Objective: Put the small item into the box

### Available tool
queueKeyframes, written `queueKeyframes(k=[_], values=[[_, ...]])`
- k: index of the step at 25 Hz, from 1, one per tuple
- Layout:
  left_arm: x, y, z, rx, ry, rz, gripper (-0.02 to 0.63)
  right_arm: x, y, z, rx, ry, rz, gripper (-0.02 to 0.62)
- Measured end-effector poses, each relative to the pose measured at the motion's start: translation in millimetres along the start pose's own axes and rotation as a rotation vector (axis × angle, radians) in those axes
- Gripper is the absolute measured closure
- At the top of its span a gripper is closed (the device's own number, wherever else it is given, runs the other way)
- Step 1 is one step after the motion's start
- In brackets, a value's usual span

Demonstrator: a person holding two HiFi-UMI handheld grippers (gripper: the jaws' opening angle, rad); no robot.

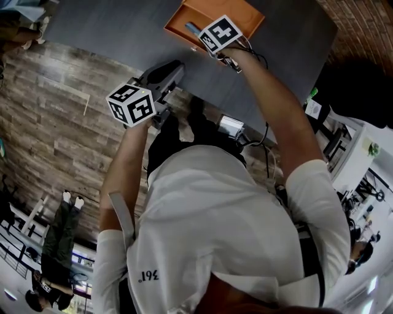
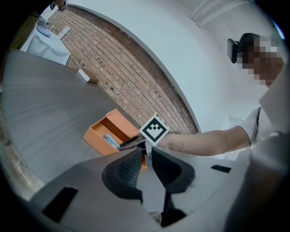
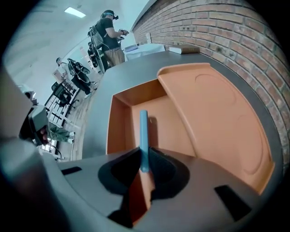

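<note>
An orange box lies open on the grey table, its lid folded out to the right. My right gripper points steeply down over the box's compartment. It is shut on a thin blue item that stands on edge between the pads, its far end just above the box floor. In the head view the right gripper's marker cube sits over the box. My left gripper hovers near the table's edge, aimed at the box, jaws slightly apart and empty.
A brick wall runs along the table's far side. A white cloth and a small block lie at the table's far end. Wood flooring lies to the left, and a person stands in the background.
</note>
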State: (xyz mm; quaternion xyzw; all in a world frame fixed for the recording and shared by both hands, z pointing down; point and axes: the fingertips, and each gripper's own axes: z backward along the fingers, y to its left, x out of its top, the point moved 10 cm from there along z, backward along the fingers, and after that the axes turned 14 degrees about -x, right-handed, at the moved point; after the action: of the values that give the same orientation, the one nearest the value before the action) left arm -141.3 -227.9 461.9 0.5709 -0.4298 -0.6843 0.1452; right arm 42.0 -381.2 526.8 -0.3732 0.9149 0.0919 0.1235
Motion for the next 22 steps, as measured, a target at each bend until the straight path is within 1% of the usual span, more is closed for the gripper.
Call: queueKeyframes(k=[3,4,7,12,17,22], values=[[1,-1,1,-0.001,0.002,-0.003,0.541,2,-5,0,0.006,-0.01,-0.042,0.512],[1,-2,2,-0.002,0.002,-0.004,0.541,1,-6,0,0.01,-0.012,-0.054,0.494],[3,-4,4,-0.002,0.0,-0.006,0.541,0,-6,-1,0.027,-0.012,-0.08,0.486],[6,-7,10,-0.005,-0.003,-0.014,0.541,1,0,-1,0.028,-0.014,-0.087,0.466],[10,-9,9,-0.002,-0.011,-0.022,0.541,1,-3,1,0.019,-0.024,-0.096,0.443],[8,-13,13,-0.002,-0.019,-0.026,0.541,-3,-2,5,0.003,-0.043,-0.109,0.442]])
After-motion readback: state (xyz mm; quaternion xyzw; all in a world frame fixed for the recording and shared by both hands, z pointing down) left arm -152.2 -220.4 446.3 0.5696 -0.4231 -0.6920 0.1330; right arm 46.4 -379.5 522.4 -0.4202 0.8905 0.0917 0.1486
